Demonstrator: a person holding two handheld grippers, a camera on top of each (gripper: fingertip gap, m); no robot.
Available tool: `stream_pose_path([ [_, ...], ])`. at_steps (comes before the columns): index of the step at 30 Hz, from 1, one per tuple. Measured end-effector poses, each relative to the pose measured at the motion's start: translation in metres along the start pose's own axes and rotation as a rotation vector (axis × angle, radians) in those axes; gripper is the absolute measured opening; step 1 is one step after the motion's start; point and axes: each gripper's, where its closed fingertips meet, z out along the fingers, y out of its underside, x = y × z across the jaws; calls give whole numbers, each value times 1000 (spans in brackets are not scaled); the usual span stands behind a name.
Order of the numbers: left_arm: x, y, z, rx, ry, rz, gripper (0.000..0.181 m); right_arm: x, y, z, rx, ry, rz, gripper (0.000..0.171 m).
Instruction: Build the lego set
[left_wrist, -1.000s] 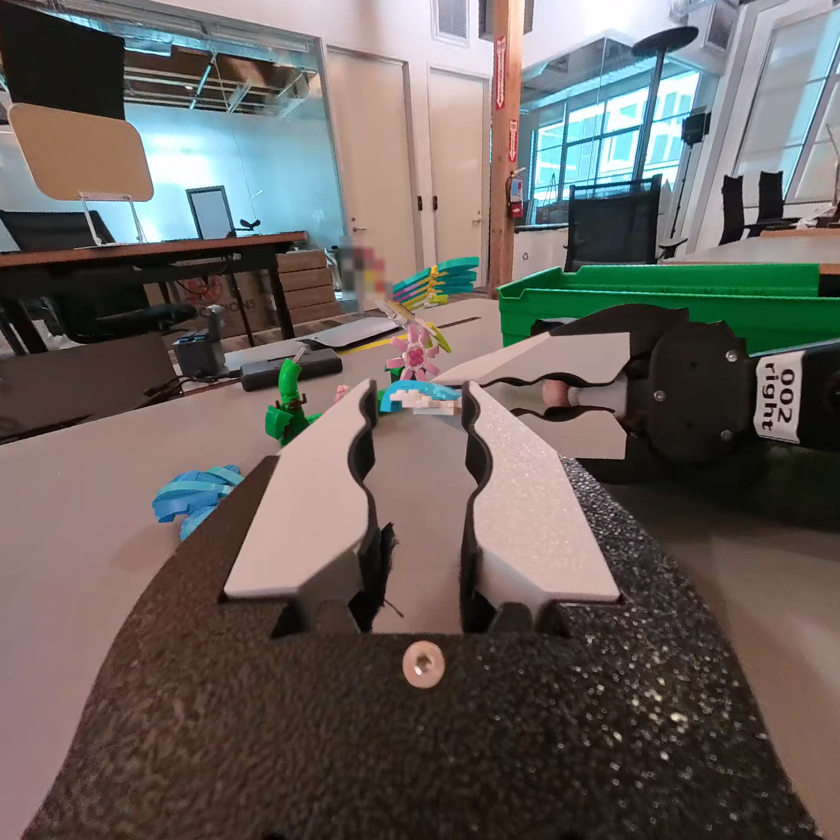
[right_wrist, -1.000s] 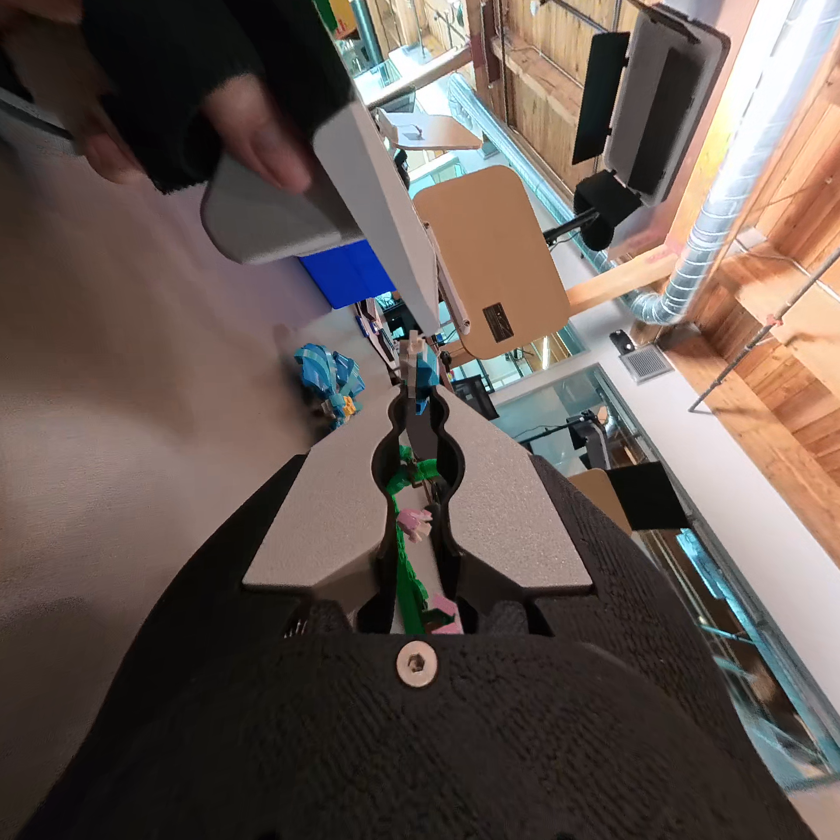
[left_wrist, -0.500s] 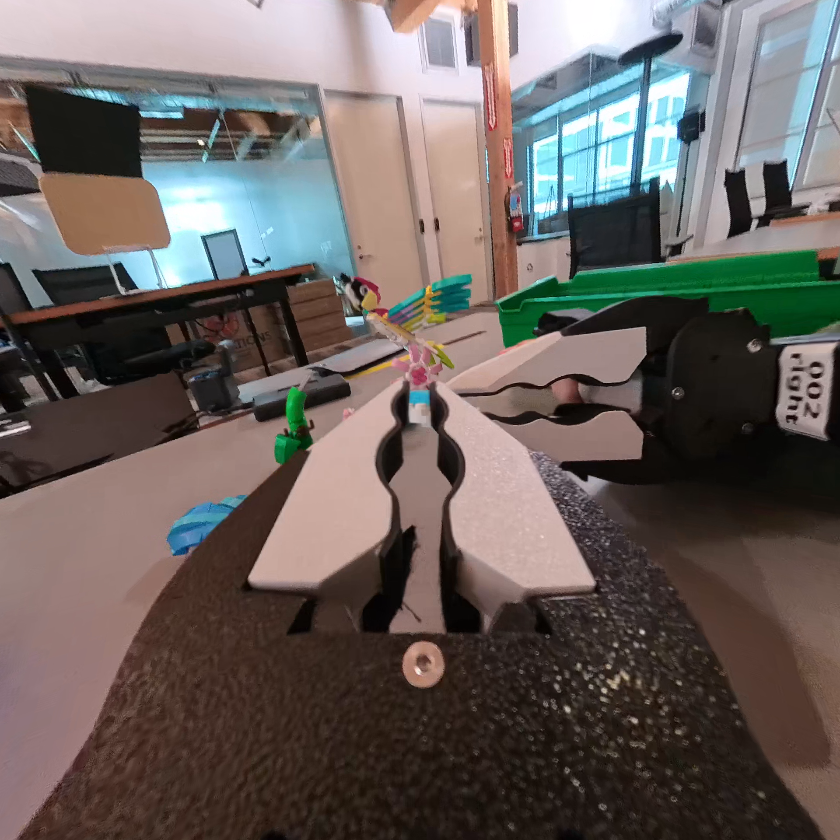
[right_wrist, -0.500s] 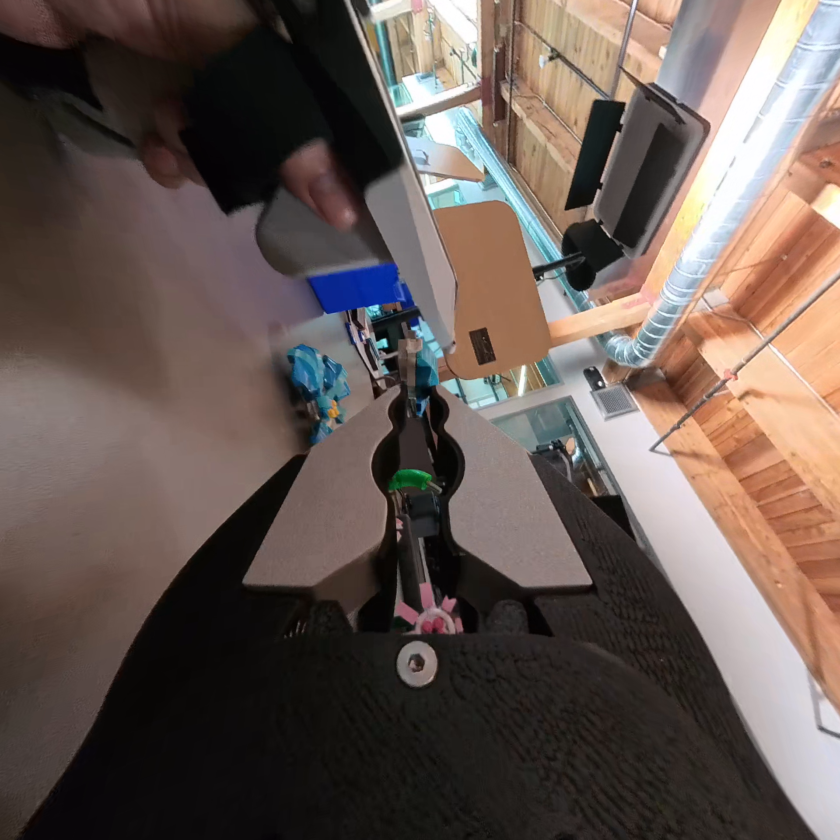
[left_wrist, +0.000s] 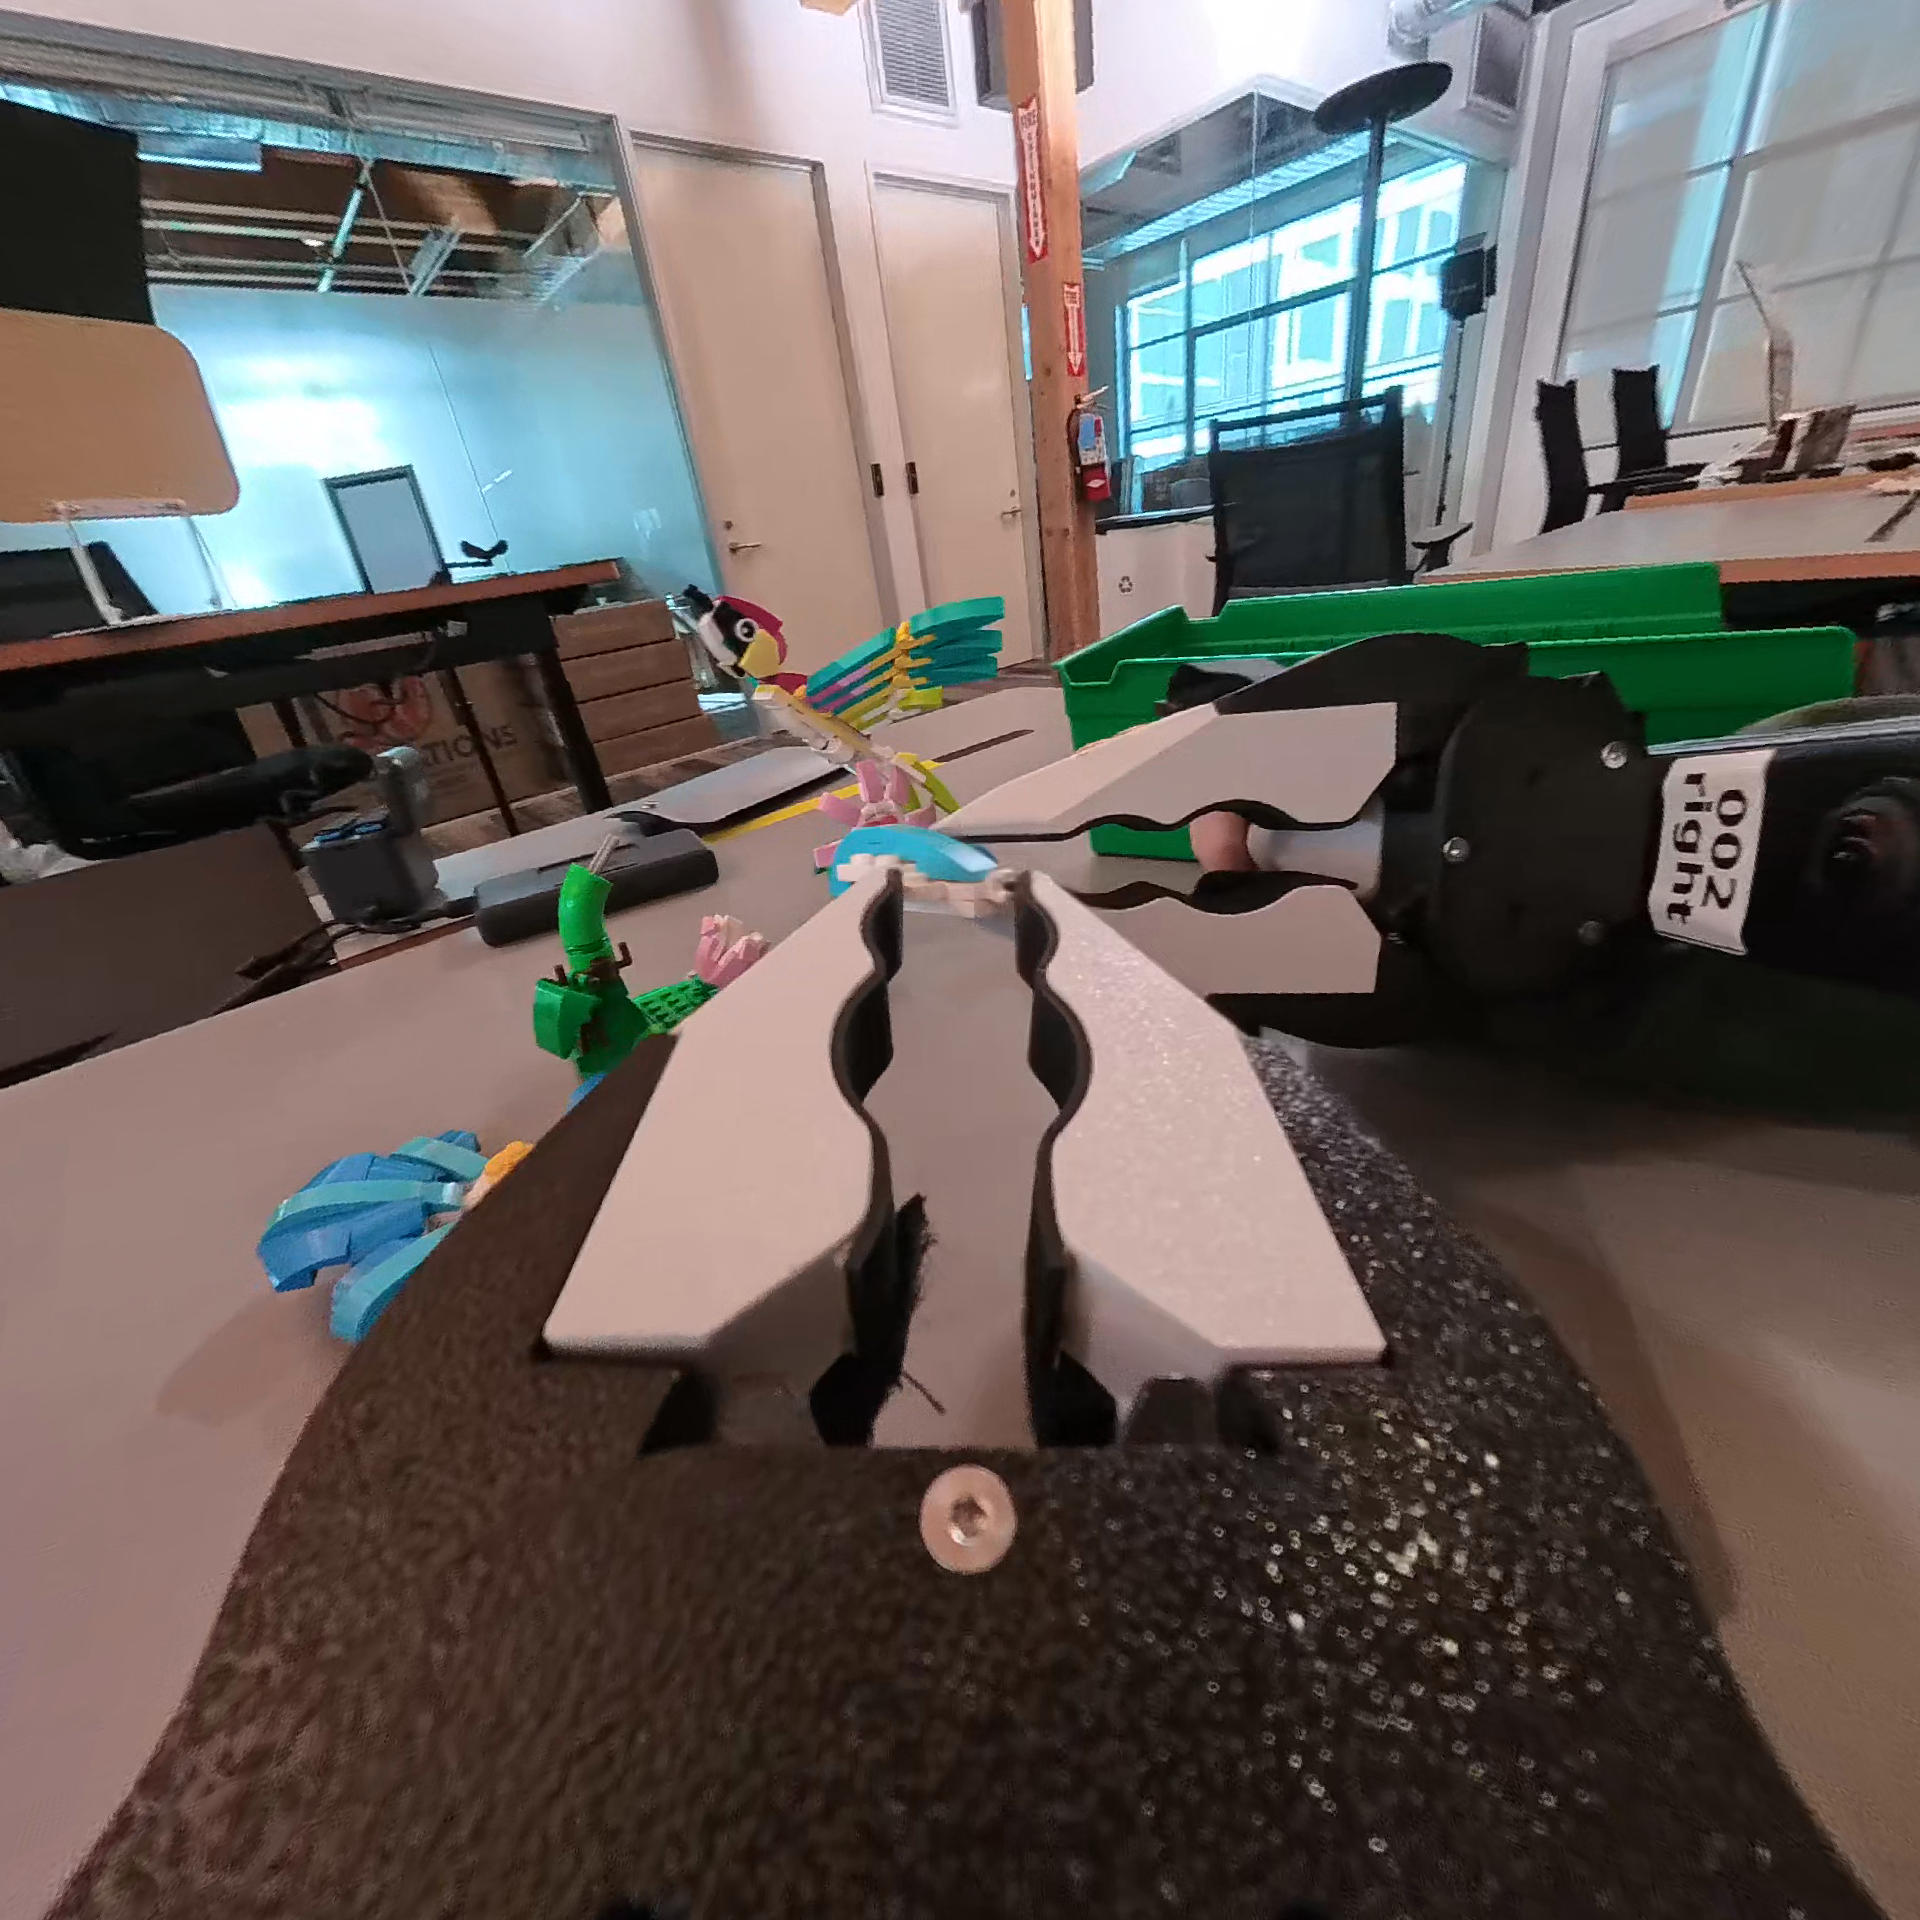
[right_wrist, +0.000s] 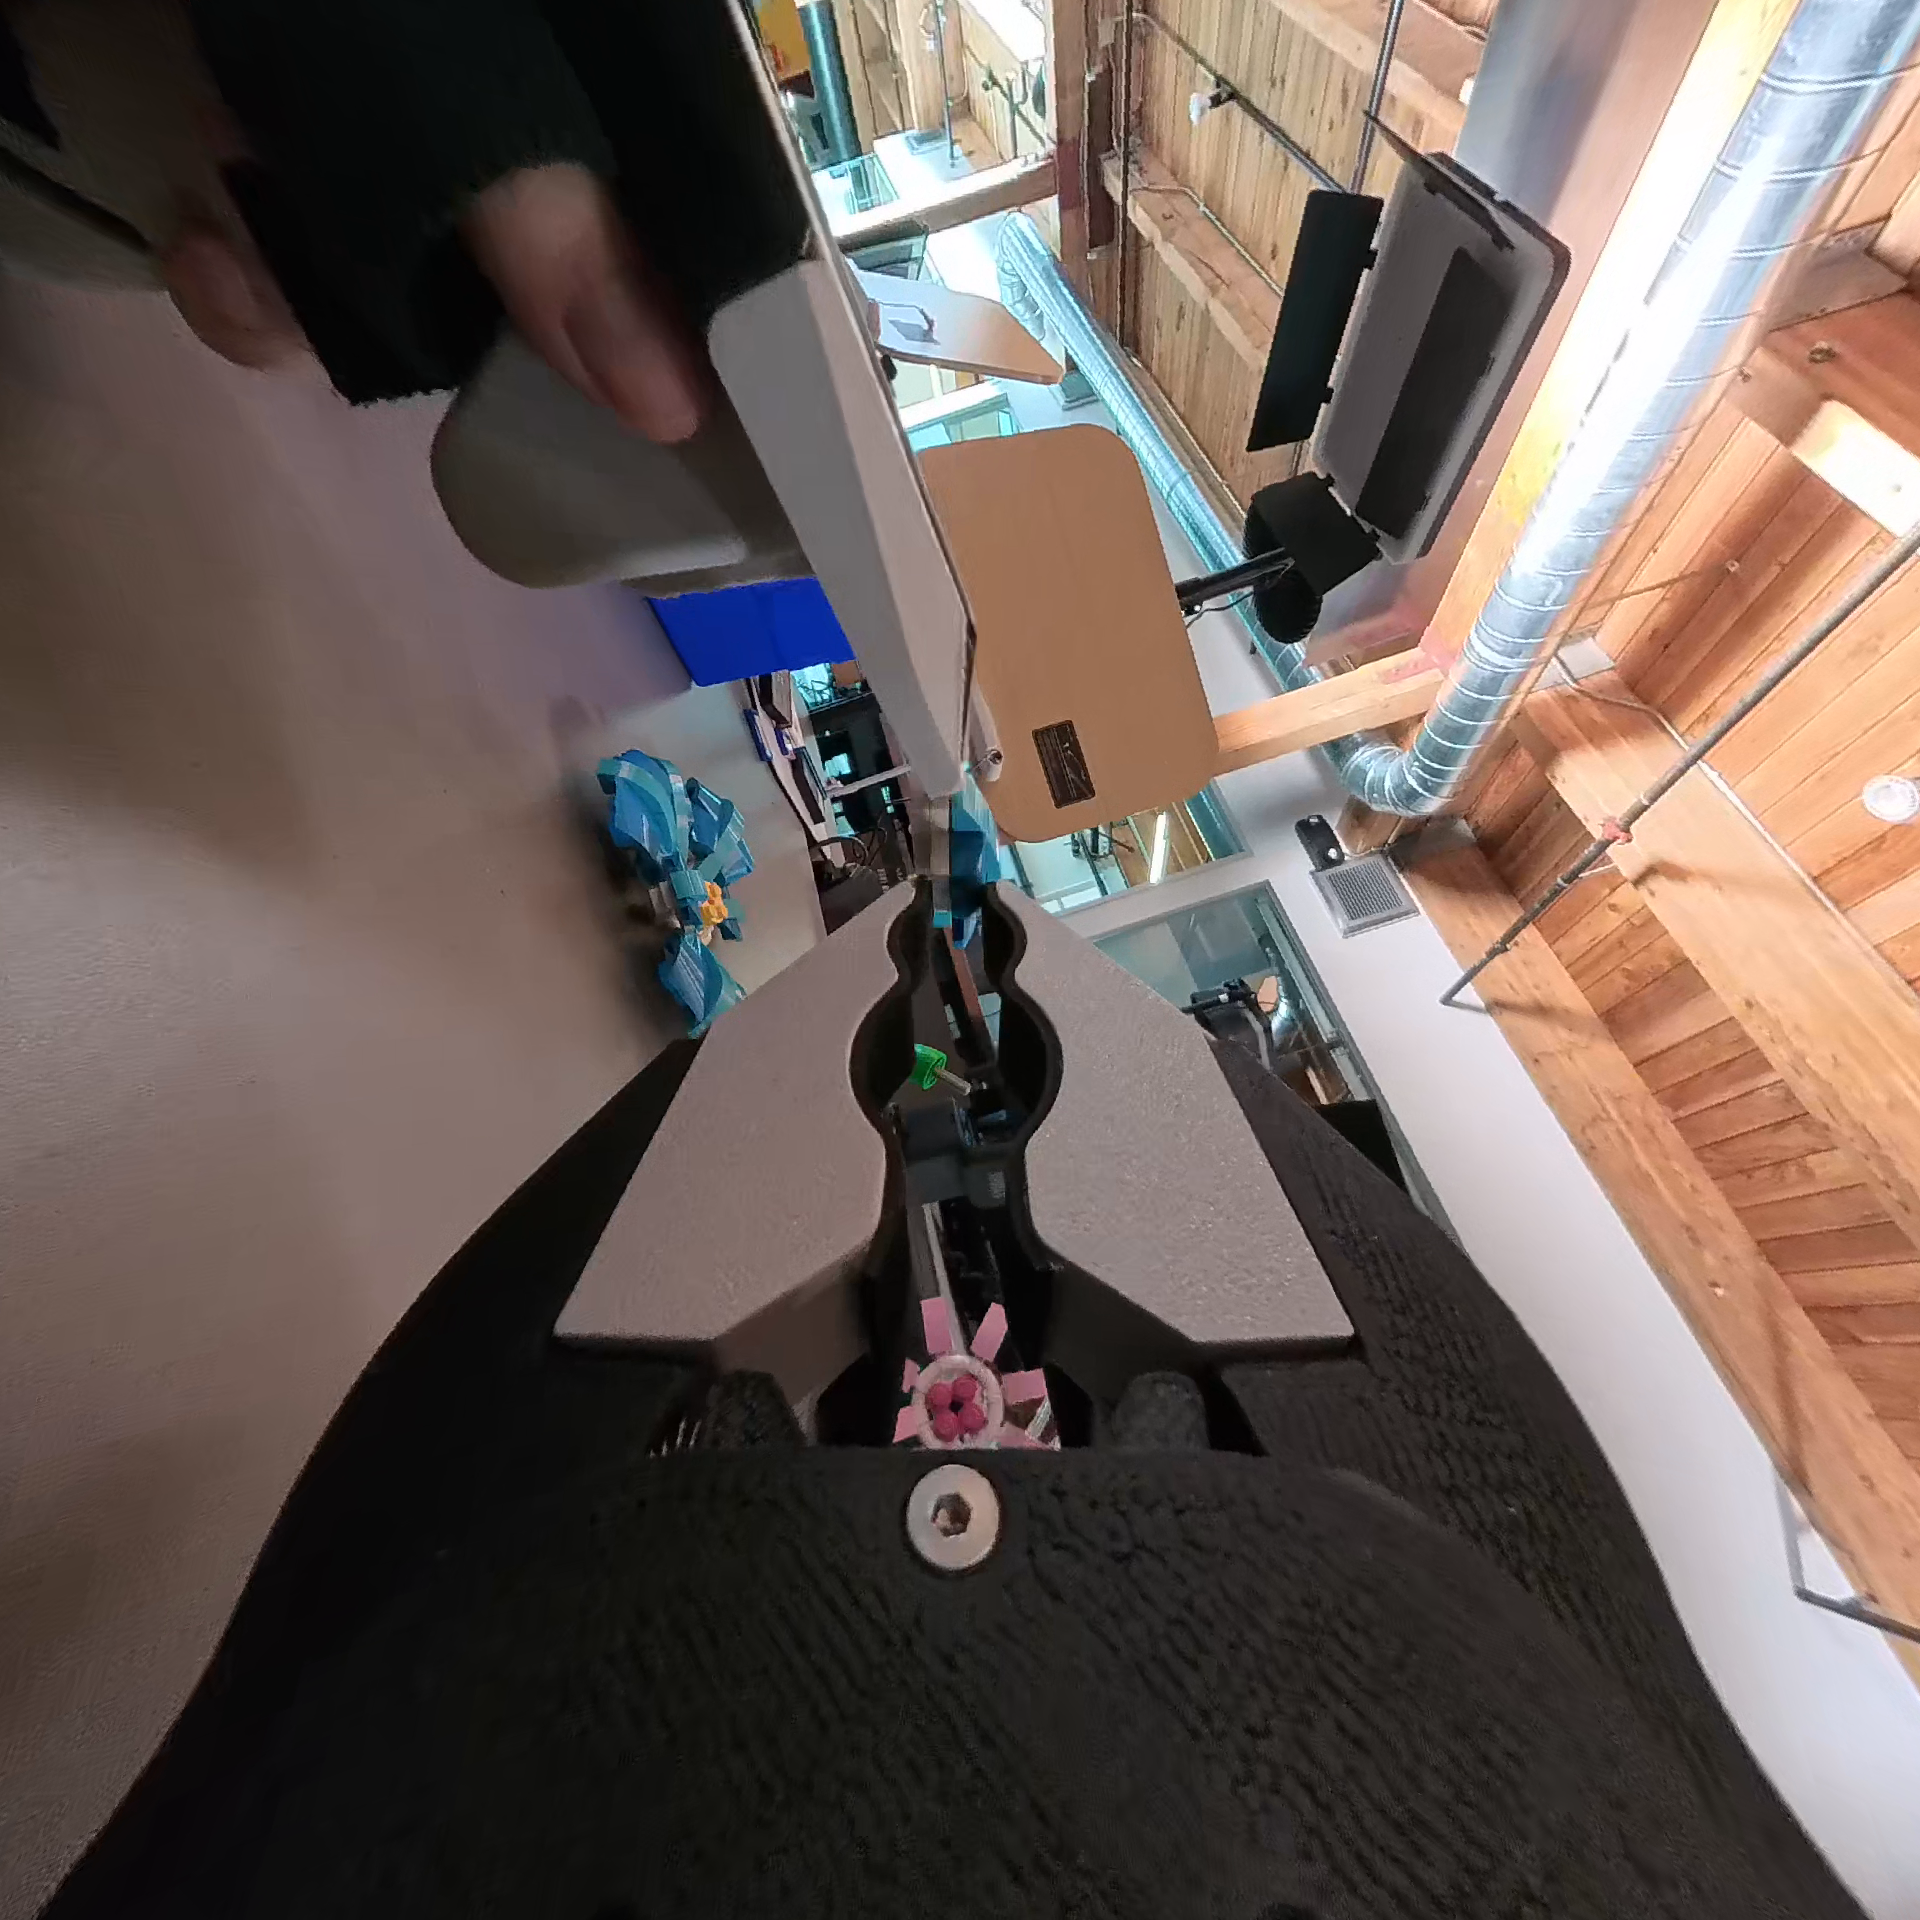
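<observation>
A small blue and white brick piece (left_wrist: 914, 860) hangs just above the grey table (left_wrist: 187, 1122). My right gripper (right_wrist: 951, 899) is shut on its blue edge; in the left wrist view it comes in from the right (left_wrist: 951, 831). My left gripper (left_wrist: 956, 883) is open, its two tips right at the piece's white underside, and the piece lies across and just past them. In the right wrist view one left finger (right_wrist: 883, 623) comes down from above and its tip meets the piece (right_wrist: 956, 862). A hand holds that gripper.
On the table to the left lie a green brick stem (left_wrist: 587, 977) with a pink flower (left_wrist: 727, 951) and a blue brick cluster (left_wrist: 364, 1236). A colourful brick parrot (left_wrist: 831, 675) stands behind. A green bin (left_wrist: 1455, 634) sits at the back right. A black block (left_wrist: 592, 883) lies further back. Both grippers' tips are close together, under 4 cm apart. About 15 cm separates my right fingertips from the green brick stem (left_wrist: 587, 977).
My left gripper closed on the piece half a second ago and has now opened again. The piece stays in the right gripper and now lies flat across the left tips.
</observation>
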Motion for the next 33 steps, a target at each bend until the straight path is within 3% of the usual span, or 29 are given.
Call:
stream_pose_path([
  [2, -13, 3, -3, -24, -94, 40, 0, 1, 1, 0, -1, 2, 12, 7],
  [3, -21, 5, -4, -43, -139, 61, 0, 1, -1, -1, 11, 2, 14, 6],
  [6, -12, -2, -4, 17, -72, 15, 0, -2, -4, 0, 16, -7, -17, 7],
  [12, -11, -5, -3, 37, -48, -20, 24, 0, -3, 0, 14, 2, 2, 7],
  [20, -14, -4, -3, 35, -70, -13, 11, -2, -13, -2, 81, -20, 31, 6],
  [33, -5, -6, -1, 56, 15, -57, 17, 10, -25, -9, 160, 13, 106, 6],
])
